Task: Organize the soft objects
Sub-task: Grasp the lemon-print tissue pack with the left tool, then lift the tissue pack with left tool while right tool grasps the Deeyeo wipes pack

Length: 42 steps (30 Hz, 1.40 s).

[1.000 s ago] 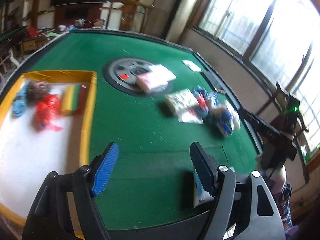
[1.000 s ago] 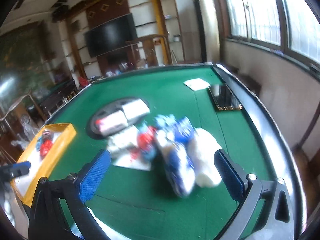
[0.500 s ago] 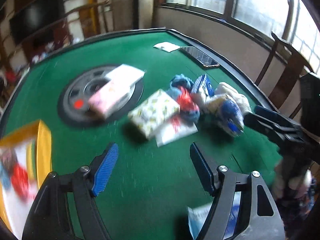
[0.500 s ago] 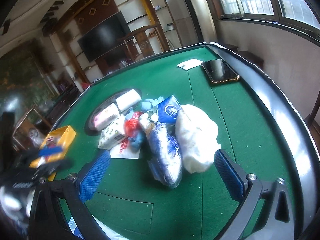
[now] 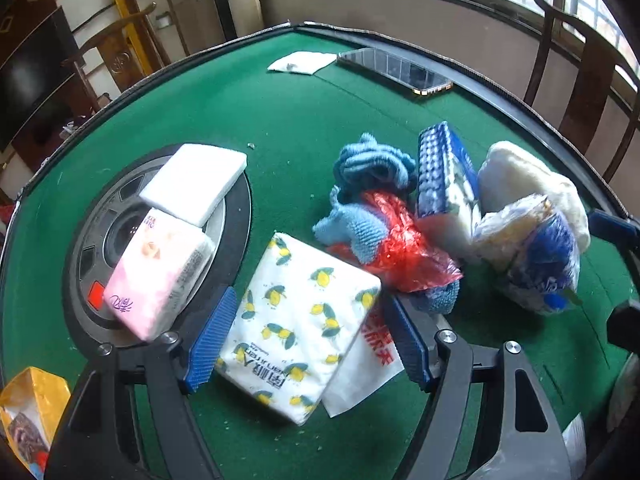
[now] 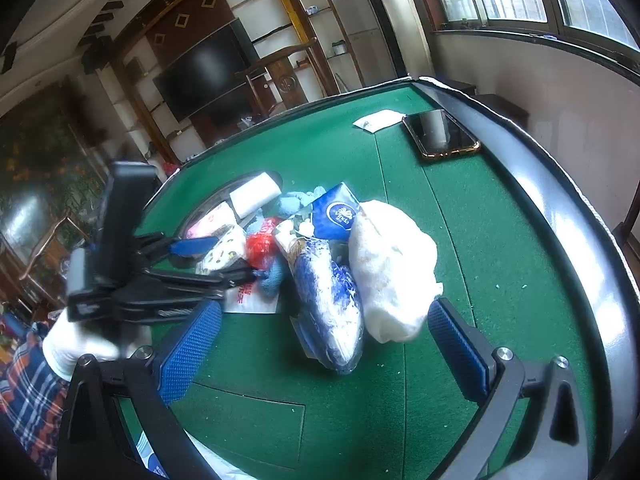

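A pile of soft things lies on the green felt table (image 5: 280, 112). In the left wrist view my left gripper (image 5: 308, 340) is open, its blue pads either side of a white tissue pack with lemon print (image 5: 296, 324). Behind it lie a blue knitted cloth (image 5: 372, 168), a red plastic bag (image 5: 404, 248), a blue tissue pack (image 5: 444, 176), a blue-and-white bag (image 5: 532, 256) and a white fluffy bundle (image 5: 524, 176). A pink tissue pack (image 5: 160, 272) and a white pack (image 5: 196, 184) rest on a black disc (image 5: 236, 216). My right gripper (image 6: 324, 348) is open, just short of the blue-and-white bag (image 6: 332, 304) and white bundle (image 6: 392, 264).
A phone (image 5: 396, 68) and a white napkin (image 5: 300, 62) lie at the table's far edge. A yellow tray corner (image 5: 32, 412) shows at the lower left. The left gripper's body (image 6: 132, 264) sits left of the pile in the right wrist view. Chairs stand beyond the table.
My left gripper has swung right from the yellow tray and come in over the lemon-print pack. My right gripper has moved closer to the pile.
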Each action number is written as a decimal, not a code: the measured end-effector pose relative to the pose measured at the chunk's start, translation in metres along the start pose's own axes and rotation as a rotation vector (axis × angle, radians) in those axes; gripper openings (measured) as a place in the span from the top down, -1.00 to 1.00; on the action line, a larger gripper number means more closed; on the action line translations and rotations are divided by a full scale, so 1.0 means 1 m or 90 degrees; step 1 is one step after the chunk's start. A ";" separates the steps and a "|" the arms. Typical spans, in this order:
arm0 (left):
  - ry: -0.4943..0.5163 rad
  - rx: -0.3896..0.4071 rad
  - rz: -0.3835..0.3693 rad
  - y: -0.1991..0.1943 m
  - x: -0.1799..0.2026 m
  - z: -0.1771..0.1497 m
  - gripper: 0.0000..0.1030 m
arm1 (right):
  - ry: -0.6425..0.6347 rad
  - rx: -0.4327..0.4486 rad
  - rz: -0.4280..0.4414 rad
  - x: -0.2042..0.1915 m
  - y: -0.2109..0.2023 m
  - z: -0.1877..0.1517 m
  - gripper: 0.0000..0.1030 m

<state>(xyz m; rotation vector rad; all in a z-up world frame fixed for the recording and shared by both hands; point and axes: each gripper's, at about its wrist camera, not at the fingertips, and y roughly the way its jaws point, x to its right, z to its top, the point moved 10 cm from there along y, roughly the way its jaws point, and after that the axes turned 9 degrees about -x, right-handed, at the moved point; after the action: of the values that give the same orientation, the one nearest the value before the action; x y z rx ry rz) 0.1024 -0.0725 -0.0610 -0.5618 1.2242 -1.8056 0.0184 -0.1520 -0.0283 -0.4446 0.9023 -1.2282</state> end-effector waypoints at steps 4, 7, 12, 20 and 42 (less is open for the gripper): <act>-0.028 -0.004 0.004 -0.009 -0.001 -0.005 -0.26 | 0.004 -0.005 -0.001 0.002 0.002 0.001 -0.98; -0.032 0.009 0.002 -0.021 0.002 -0.011 -0.23 | 0.008 -0.009 -0.004 0.005 0.003 0.000 -0.98; -0.038 0.031 0.009 -0.044 0.003 -0.016 -0.23 | 0.012 -0.015 -0.007 0.008 0.005 0.000 -0.98; -0.045 0.052 0.025 -0.070 0.002 -0.036 -0.23 | 0.019 -0.021 -0.018 0.014 0.008 0.002 -0.98; -0.256 0.154 -0.095 -0.150 -0.061 -0.138 -0.24 | 0.046 -0.040 -0.066 0.031 0.012 0.000 -0.98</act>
<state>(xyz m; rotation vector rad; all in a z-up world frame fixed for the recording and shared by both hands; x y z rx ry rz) -0.0288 0.0727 0.0231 -0.8444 0.6973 -1.8177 0.0278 -0.1773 -0.0484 -0.5046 0.9914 -1.3208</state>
